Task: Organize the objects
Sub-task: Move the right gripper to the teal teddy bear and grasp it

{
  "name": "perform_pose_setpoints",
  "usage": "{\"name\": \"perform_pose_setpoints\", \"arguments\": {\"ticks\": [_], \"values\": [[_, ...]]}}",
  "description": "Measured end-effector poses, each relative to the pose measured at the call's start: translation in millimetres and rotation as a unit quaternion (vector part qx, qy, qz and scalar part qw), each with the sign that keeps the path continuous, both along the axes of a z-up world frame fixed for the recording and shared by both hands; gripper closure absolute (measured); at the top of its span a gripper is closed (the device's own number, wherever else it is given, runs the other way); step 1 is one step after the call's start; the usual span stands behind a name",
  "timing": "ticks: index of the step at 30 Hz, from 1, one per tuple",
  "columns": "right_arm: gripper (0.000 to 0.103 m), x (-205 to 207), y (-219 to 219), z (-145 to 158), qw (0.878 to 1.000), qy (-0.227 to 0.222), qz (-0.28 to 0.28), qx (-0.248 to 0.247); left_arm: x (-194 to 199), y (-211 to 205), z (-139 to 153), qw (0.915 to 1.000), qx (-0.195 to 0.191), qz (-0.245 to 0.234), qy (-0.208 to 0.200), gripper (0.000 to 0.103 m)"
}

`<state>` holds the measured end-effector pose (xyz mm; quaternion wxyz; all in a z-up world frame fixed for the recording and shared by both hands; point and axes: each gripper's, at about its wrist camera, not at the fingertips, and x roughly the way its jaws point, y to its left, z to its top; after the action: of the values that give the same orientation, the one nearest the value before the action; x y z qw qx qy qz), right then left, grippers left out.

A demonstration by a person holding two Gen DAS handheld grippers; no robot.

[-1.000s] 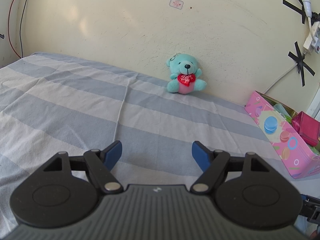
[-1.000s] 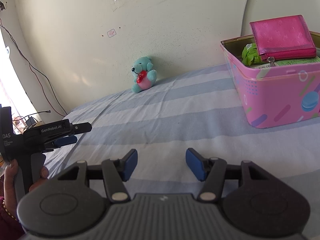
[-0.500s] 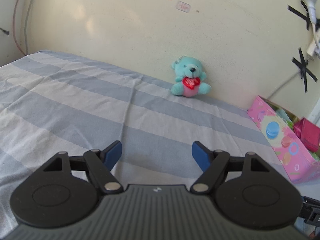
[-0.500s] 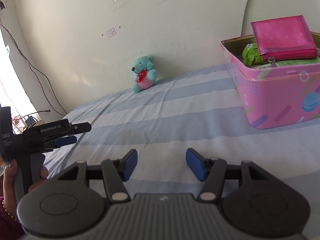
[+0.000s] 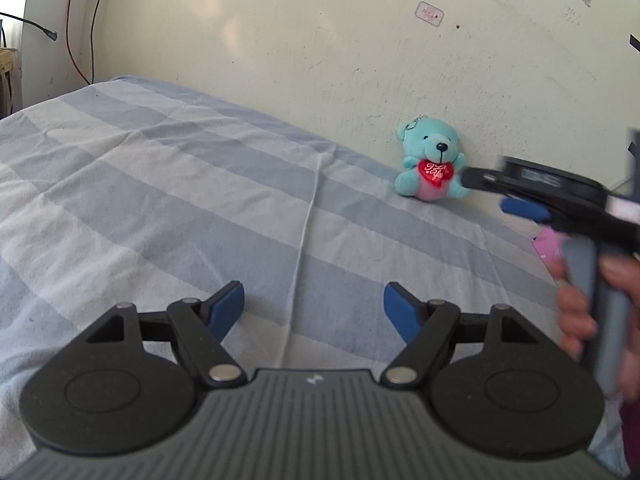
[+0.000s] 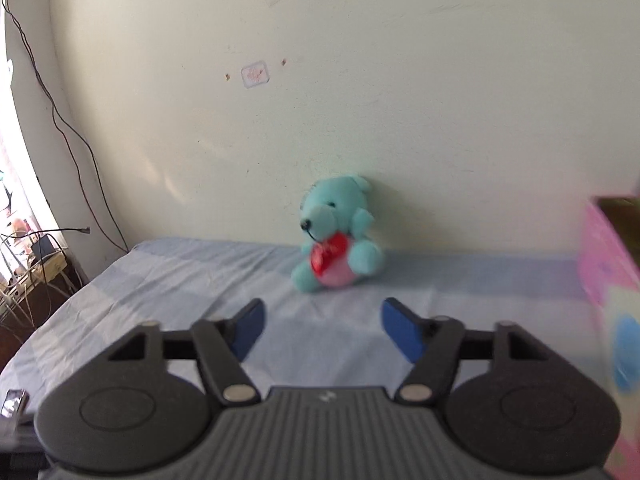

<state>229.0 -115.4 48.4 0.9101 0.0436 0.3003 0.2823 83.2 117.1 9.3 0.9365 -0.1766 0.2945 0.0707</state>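
So the little teal teddy bear (image 6: 336,236) with the red heart on its chest sits up against the wall (image 6: 360,100), on the striped bedsheet (image 6: 180,280), straight ahead of our right gripper (image 6: 322,326) and just past its blue pads. Those jaws have just been opening and stand spread now, nothing between them but sheet. The pink box (image 6: 612,280) is off to that gripper's right, pretty blurry. Our left gripper (image 5: 314,308) is spread too, gripping nothing, with the bear ahead and to its right, well apart. From there we also see our hand (image 5: 580,312) on the right gripper's handle.
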Motion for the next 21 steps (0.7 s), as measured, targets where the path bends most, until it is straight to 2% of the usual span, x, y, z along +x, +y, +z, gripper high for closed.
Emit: {"name": "perform_pose_setpoints", "arguments": {"ticks": [4, 7, 8, 9, 10, 12, 13, 18, 21], "values": [[0.017, 45, 46, -16, 0.996, -0.027, -0.008, -0.086, 3, -3, 0, 1.0000, 0.009, 0.000, 0.003, 0.024], [0.019, 72, 63, -30, 0.995, -0.010, -0.015, -0.095, 4, -4, 0, 0.9999, 0.014, 0.000, 0.004, 0.024], [0.024, 78, 68, -34, 0.995, -0.004, -0.018, -0.096, 4, -5, 0, 0.9999, 0.015, 0.000, 0.005, 0.024], [0.038, 84, 72, -38, 0.995, 0.005, -0.015, -0.097, 4, -5, 0, 0.9999, 0.016, 0.000, 0.005, 0.024], [0.044, 84, 74, -41, 0.995, 0.009, -0.012, -0.095, 4, -6, 0, 0.9998, 0.018, 0.000, 0.005, 0.024], [0.055, 72, 76, -41, 0.995, -0.013, -0.015, -0.098, 5, -6, 0, 0.9998, 0.020, 0.000, 0.006, 0.024], [0.057, 64, 76, -40, 0.994, -0.025, -0.013, -0.102, 5, -6, 0, 0.9998, 0.021, 0.000, 0.006, 0.024], [0.058, 11, 51, -35, 0.995, -0.030, 0.022, -0.095, 5, -6, 0, 0.9997, 0.023, 0.000, 0.006, 0.024], [0.058, -31, 27, -33, 0.995, -0.014, 0.044, -0.084, 5, -7, 0, 0.9997, 0.026, -0.001, 0.005, 0.024]]}}
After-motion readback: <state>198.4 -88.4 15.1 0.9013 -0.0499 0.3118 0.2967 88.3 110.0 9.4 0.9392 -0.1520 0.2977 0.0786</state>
